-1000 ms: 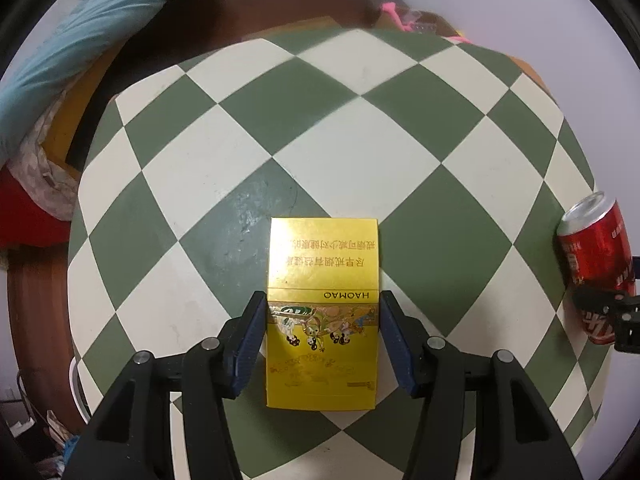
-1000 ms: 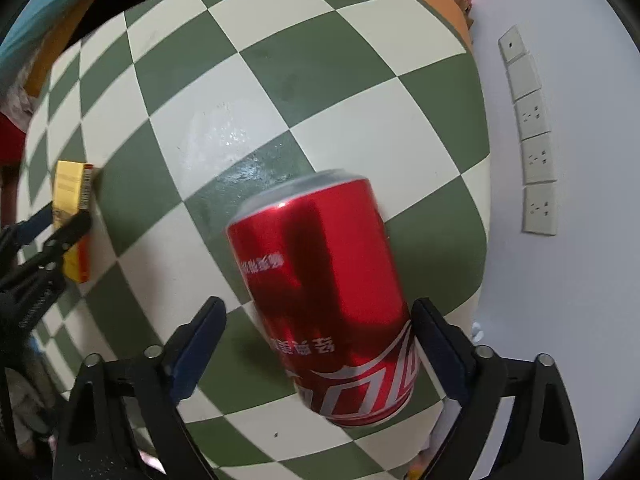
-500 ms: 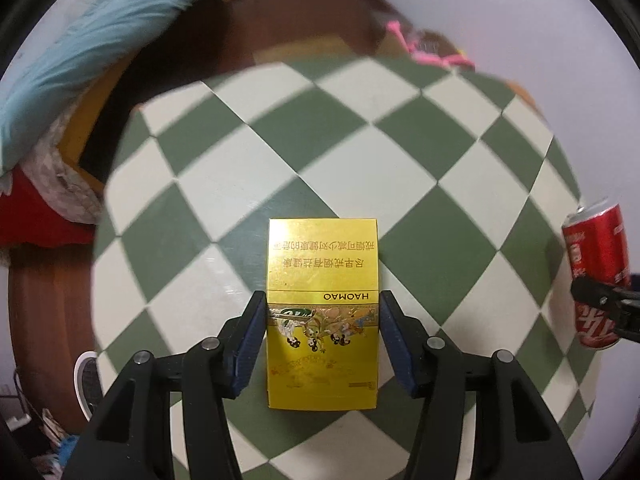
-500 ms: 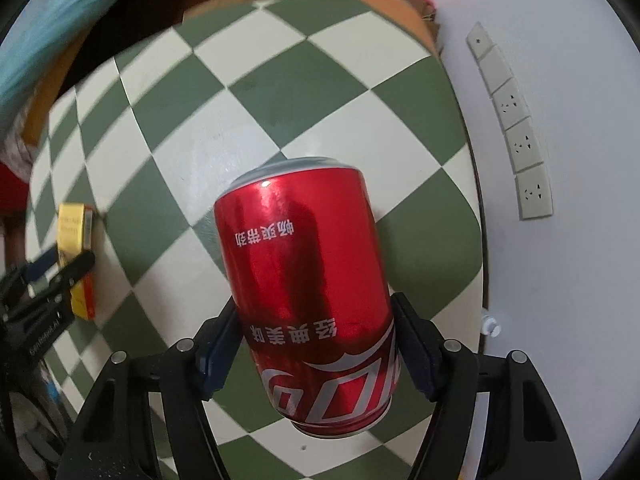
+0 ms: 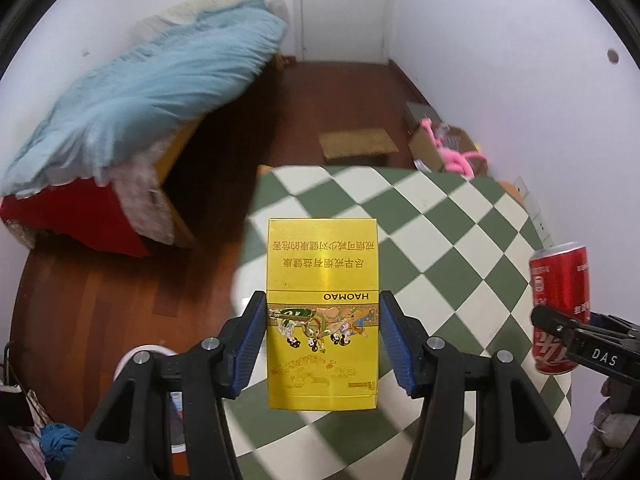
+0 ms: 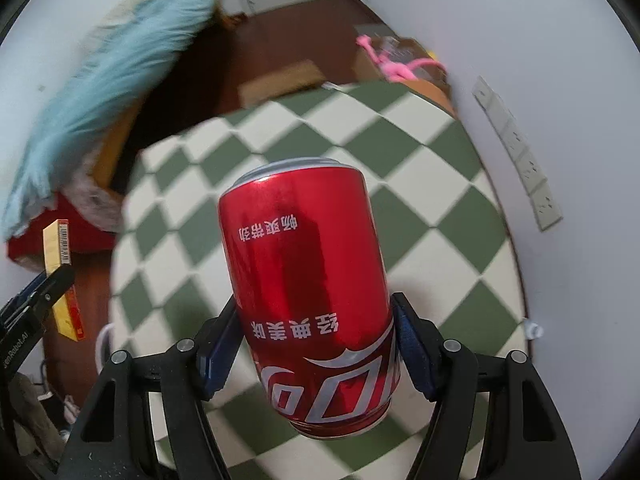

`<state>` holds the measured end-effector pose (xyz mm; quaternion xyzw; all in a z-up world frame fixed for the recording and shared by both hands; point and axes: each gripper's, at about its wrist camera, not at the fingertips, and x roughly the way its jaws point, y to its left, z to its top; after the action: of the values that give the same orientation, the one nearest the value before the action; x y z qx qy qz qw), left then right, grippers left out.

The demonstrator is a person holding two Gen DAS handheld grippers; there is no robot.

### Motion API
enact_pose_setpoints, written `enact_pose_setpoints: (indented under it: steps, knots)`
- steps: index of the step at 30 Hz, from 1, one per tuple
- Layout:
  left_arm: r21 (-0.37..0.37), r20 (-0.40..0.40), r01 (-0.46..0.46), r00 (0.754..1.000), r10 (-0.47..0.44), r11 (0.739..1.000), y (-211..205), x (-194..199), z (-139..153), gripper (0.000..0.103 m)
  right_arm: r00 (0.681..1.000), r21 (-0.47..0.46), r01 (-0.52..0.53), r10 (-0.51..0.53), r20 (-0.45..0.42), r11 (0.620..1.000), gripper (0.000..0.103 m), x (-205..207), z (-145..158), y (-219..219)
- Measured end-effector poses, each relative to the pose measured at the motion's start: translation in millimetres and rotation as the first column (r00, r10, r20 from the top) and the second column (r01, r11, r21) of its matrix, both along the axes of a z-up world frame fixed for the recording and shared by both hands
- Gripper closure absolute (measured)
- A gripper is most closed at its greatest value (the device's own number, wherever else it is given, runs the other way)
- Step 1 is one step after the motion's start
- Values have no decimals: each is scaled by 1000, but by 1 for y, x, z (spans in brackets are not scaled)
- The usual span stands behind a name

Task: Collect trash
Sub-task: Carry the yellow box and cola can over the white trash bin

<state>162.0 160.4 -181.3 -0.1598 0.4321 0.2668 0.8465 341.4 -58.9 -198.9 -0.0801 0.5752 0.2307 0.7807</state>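
**Colours and patterns in our view**

We see a worktop [image 5: 440, 232] chequered in green and cream. Our left tongs [image 5: 322, 336], black with blue pads [image 5: 250, 344], frame a golden-yellow box [image 5: 322, 280] with brown lettering and a multicoloured cartoon band. Our right tongs [image 6: 316, 350], also black with blue pads, frame a red can [image 6: 308, 280] with white script and a silver rim. At far left lies a pale blue duvet [image 5: 140, 92] over red cloth [image 5: 80, 216]; the floor [image 5: 100, 308] is reddish-brown wood.

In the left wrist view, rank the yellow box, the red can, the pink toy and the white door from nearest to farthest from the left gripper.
1. yellow box: clamped between the left gripper fingers.
2. red can: off to the right, held by the right gripper.
3. pink toy: past the checkered table's far right edge.
4. white door: at the room's far end.
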Motion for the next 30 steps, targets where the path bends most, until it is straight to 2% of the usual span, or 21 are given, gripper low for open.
enact_pose_setpoints:
  steps: [5,9,16,19,23,30]
  knots:
    - [14,42,-60,997,59,998,21,-68,25,51,996,98,-88,87,16,991,31,-60,32,43]
    - [32,60,-123,991,121,992,43,-125,36,51,983,166,-182,182,18,969,31,-118,52,88]
    - [9,65,-249,967,247,969,90,-212,34,51,945,238,-316,327,-10,918,31,-212,54,170]
    - [-4,52,-296,954,295,955,113,-242,23,51,925,245,-358,378,-36,901,31,-244,42,206]
    - [-50,14,-347,937,348,937,142,-269,-7,51,901,232,-400,427,-78,887,31,-278,15,251]
    - [-189,-76,-398,917,391,897,188,-290,-81,51,870,168,-435,461,-174,884,31,-315,-59,315]
